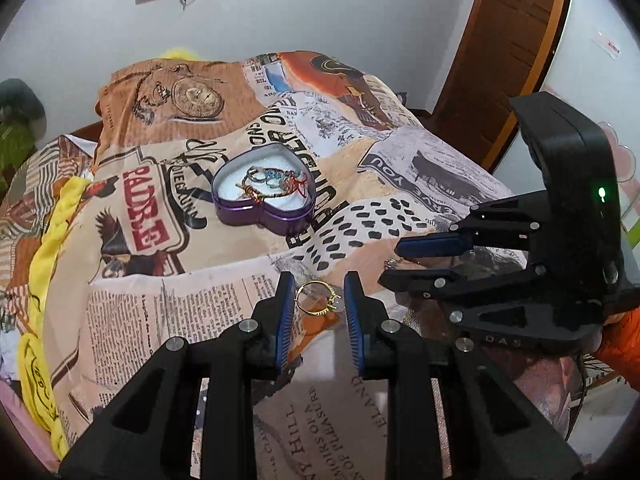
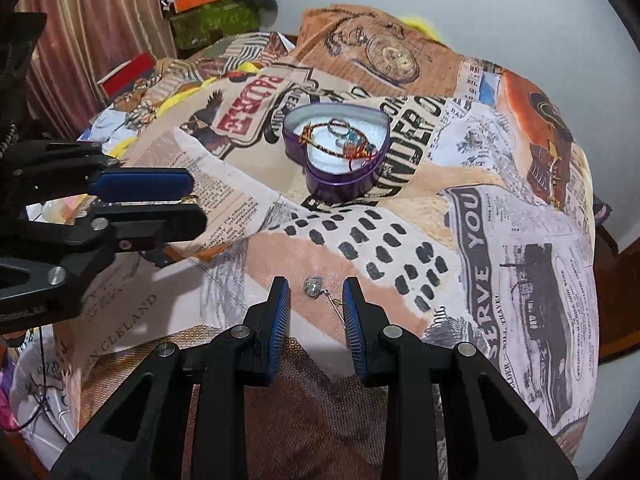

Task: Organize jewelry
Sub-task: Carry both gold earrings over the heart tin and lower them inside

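A purple heart-shaped tin [image 1: 262, 211] sits open on the printed bedspread, holding several rings and a red-beaded chain [image 1: 276, 184]; it also shows in the right wrist view [image 2: 340, 184]. My left gripper [image 1: 319, 292] is open, its fingers either side of a gold ring [image 1: 318, 298] lying on the cloth. My right gripper [image 2: 316, 294] is open around a small silver earring [image 2: 314, 285] with a thin hook. The right gripper shows at the right of the left wrist view [image 1: 404, 262], the left gripper at the left of the right wrist view [image 2: 196, 200].
The bedspread [image 2: 480, 240] is rumpled and slopes away at its edges. A yellow cloth [image 1: 44, 240] lies at the left. Boxes and clutter [image 2: 208, 8] stand by the curtain. A brown door [image 1: 504, 60] is at the right.
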The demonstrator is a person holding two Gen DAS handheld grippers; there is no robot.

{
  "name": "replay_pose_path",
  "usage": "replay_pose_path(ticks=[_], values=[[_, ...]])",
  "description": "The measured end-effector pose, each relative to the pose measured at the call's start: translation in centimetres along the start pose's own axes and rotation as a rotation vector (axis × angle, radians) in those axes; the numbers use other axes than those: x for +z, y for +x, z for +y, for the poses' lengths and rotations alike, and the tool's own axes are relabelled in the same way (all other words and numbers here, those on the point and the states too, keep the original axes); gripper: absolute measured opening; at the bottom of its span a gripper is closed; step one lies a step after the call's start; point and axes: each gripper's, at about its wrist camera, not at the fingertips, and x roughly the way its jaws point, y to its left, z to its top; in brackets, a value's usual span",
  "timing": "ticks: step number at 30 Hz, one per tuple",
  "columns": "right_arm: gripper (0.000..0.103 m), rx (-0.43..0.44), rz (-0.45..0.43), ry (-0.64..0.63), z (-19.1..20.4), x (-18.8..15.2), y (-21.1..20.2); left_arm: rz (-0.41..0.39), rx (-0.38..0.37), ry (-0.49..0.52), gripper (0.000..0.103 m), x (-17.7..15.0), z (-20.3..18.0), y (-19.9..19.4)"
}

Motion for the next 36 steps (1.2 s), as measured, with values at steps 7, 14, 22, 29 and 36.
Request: replay_pose_path(ticks=[7,14,22,29,36], values=[[0.009,0.032,-0.024,0.051,-0.8,-0.1,-0.4,0.004,-0.001,-0.010,0.024,-0.4,0.2,0.1],[0.009,0.033,-0.075,0.091,-1.4,0.1,-1.8,-0.010,0.013,-0.010,0.024,-0.1,0.3,-0.5],[0.009,0.018,-0.155,0.105,-2.0,1.3,-4.4,-0.039,0.035,-0.018,0.024,0.8,0.8,-1.4],[0.009,0.009,-0.224,0.109,-2.6,2.7,-6.2,-0.083,0.060,-0.009,0.024,2.9,1.4,-2.3],[0.009,0.002,-0.280,0.099,-2.9,4.7,-7.1,-0.131,0.081,0.000,0.024,5.0,1.9,-2.9]])
